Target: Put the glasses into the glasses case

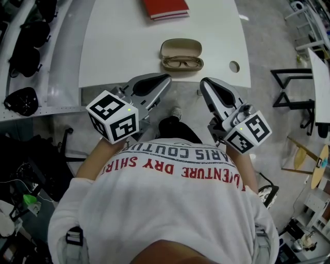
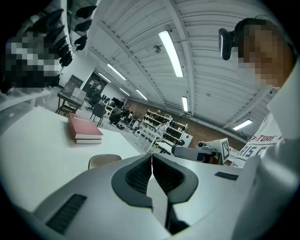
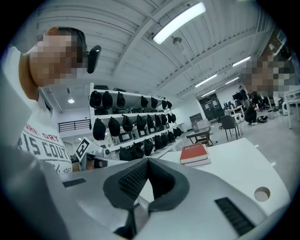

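A beige glasses case (image 1: 181, 49) lies open near the front edge of the white table (image 1: 113, 46). Dark-rimmed glasses (image 1: 181, 63) rest folded in its lower half. My left gripper (image 1: 167, 78) is shut and empty, its tip just short of the table edge, below and left of the case. The right gripper (image 1: 203, 82) is also shut and empty, below and right of the case. In the left gripper view the jaws (image 2: 151, 157) meet, with the case's lid (image 2: 104, 161) showing beyond them. The right gripper view shows shut jaws (image 3: 147, 161); the case is hidden there.
A red book (image 1: 166, 7) lies at the table's far side, also visible as the red book (image 2: 84, 129) and the red book (image 3: 194, 153). A round cable hole (image 1: 234, 66) sits right of the case. Shelves with black helmets (image 1: 20, 100) stand to the left.
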Action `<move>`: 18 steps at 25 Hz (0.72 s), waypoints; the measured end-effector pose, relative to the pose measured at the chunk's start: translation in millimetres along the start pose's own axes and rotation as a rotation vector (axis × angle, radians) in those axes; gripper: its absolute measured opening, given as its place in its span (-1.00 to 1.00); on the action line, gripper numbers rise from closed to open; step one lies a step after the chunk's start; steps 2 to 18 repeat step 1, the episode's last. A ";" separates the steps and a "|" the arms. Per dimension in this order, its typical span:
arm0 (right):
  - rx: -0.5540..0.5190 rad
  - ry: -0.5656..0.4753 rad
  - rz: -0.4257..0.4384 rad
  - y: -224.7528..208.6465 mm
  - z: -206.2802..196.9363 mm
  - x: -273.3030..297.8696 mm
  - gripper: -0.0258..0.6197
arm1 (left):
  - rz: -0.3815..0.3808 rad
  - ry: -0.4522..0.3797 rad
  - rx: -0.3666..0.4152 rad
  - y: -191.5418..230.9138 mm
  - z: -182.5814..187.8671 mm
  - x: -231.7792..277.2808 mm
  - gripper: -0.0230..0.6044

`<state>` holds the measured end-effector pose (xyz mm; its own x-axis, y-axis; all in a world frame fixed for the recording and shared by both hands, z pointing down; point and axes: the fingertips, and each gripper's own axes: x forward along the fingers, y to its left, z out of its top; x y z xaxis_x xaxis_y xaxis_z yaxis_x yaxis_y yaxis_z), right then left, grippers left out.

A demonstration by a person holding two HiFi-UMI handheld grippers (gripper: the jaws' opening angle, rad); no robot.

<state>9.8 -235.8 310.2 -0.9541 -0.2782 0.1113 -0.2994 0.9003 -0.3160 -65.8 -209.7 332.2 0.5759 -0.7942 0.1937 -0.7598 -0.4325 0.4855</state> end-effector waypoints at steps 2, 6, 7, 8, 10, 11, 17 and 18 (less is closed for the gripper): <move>-0.001 -0.001 -0.002 -1.5 0.7 -0.3 -0.85 | -0.001 0.003 0.000 0.2 -0.4 1.7 -0.83; -0.001 -0.001 -0.002 -1.5 0.7 -0.3 -0.85 | -0.001 0.003 0.000 0.2 -0.4 1.7 -0.83; -0.001 -0.001 -0.002 -1.5 0.7 -0.3 -0.85 | -0.001 0.003 0.000 0.2 -0.4 1.7 -0.83; -0.001 -0.001 -0.002 -1.5 0.7 -0.3 -0.85 | -0.001 0.003 0.000 0.2 -0.4 1.7 -0.83; -0.001 -0.001 -0.002 -1.5 0.7 -0.3 -0.85 | -0.001 0.003 0.000 0.2 -0.4 1.7 -0.83; -0.001 -0.001 -0.002 -1.5 0.7 -0.3 -0.85 | -0.001 0.003 0.000 0.2 -0.4 1.7 -0.83; -0.001 -0.001 -0.002 -1.5 0.7 -0.3 -0.85 | -0.001 0.003 0.000 0.2 -0.4 1.7 -0.83; -0.001 -0.001 -0.002 -1.5 0.7 -0.3 -0.85 | -0.001 0.003 0.000 0.2 -0.4 1.7 -0.83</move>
